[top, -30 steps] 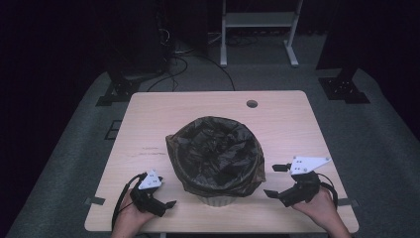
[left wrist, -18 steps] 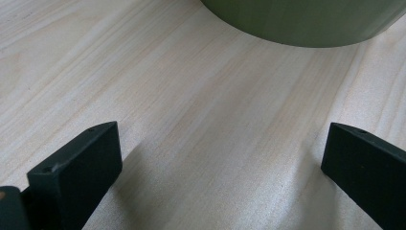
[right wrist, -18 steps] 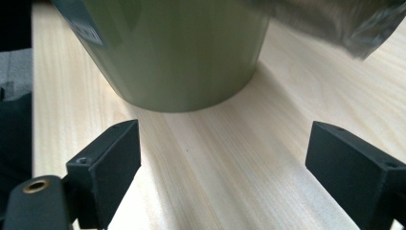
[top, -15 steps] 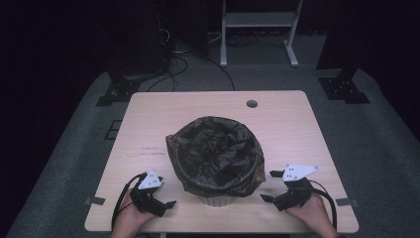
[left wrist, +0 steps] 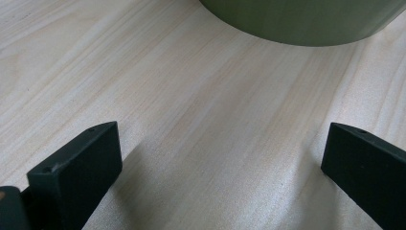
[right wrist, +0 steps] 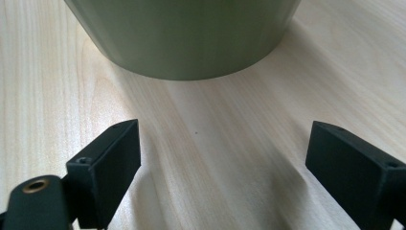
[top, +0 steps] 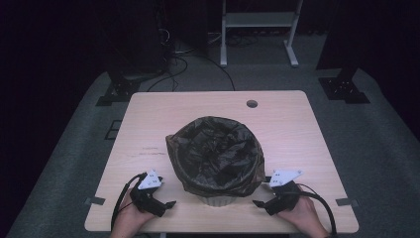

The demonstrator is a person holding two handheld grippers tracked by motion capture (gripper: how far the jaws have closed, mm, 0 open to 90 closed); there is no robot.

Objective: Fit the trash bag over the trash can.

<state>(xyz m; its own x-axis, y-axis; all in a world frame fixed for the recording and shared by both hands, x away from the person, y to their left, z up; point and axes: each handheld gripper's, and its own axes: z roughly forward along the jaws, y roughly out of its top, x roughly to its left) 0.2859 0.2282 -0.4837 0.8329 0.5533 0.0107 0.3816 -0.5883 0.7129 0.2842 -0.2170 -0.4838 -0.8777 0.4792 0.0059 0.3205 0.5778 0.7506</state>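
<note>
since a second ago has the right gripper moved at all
Yes. In the high view the right gripper has slid along the table toward the person's edge and slightly inward, nearer the base of the bin.

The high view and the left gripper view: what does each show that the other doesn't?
The high view alone takes in the crinkled dark plastic bag lining the bin, both hands, the right gripper, the grey carpet and a white metal stand beyond. The left gripper view alone gives a close look at the left gripper, its black jaws wide apart with bare wood between them. Both show the light wooden table and the pale green round bin.
</note>
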